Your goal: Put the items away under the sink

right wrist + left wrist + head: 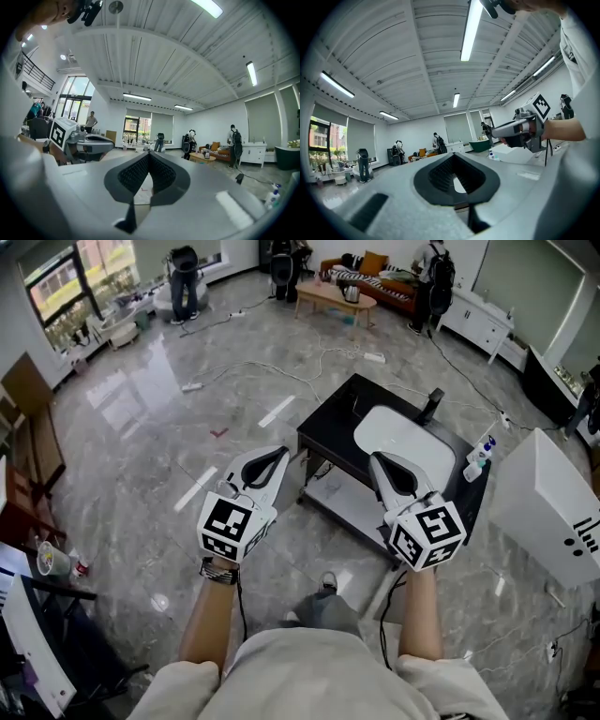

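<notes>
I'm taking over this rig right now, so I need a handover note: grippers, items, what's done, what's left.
Left gripper: jaws shut, empty, in the air left of the sink cart.
Right gripper: jaws shut, empty, over the cart's near side.
Items: bottles stand at the cart's right corner, beside the basin.
Done: nothing picked up yet.
Left: grasp the bottles and set them on the lower shelf.

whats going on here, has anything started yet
A person stands over a black sink unit, holding the left gripper and the right gripper out in front. Both have their jaws together on nothing. Bottles sit at the unit's edge, untouched, so nothing is being put away yet.
</notes>
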The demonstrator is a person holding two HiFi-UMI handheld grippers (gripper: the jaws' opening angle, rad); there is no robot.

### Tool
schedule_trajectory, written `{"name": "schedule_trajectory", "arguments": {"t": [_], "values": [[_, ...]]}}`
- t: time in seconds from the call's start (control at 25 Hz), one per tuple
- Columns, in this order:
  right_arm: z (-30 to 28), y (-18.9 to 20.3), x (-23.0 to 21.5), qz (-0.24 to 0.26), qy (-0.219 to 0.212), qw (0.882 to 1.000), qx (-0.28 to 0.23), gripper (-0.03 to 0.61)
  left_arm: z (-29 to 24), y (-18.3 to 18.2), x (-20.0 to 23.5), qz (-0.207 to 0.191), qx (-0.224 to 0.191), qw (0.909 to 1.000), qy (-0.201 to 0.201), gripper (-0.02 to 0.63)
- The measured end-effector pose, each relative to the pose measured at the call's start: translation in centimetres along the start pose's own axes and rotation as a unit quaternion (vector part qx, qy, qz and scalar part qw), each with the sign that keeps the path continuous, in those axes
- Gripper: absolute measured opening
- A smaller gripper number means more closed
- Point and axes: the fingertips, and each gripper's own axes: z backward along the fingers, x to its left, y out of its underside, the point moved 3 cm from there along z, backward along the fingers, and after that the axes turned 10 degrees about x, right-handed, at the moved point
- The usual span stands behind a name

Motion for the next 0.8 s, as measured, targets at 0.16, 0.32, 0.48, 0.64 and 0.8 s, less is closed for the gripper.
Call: {"name": "schedule_trajectory", "arguments": {"t": [0.16, 0.32, 0.48, 0.64, 0.8], "values": [[0.3, -0.7, 1.1, 0.012, 0.005, 1.0, -0.003, 0.005, 0.8, -0.4, 0.0, -0.006, -0.004, 0.9999, -0.008, 0.0], [0.6, -1.1, 1.4, 0.018, 0.012, 1.0, -0.005, 0.005, 1.1, -0.5, -0.2, -0.009, -0.006, 0.9999, -0.006, 0.0], [1.0, -0.8, 1.2, 0.011, 0.022, 1.0, -0.003, 0.005, 1.1, -0.7, -0.5, -0.016, -0.007, 0.9998, 0.0, 0.0], [1.3, -0.5, 1.2, 0.011, 0.026, 1.0, 0.001, 0.005, 1.1, -0.9, -0.9, -0.019, -0.009, 0.9998, 0.007, 0.0], [1.5, -0.2, 1.4, 0.007, 0.026, 1.0, 0.004, 0.005, 1.2, -0.9, -1.1, -0.022, -0.009, 0.9997, 0.012, 0.0]]}}
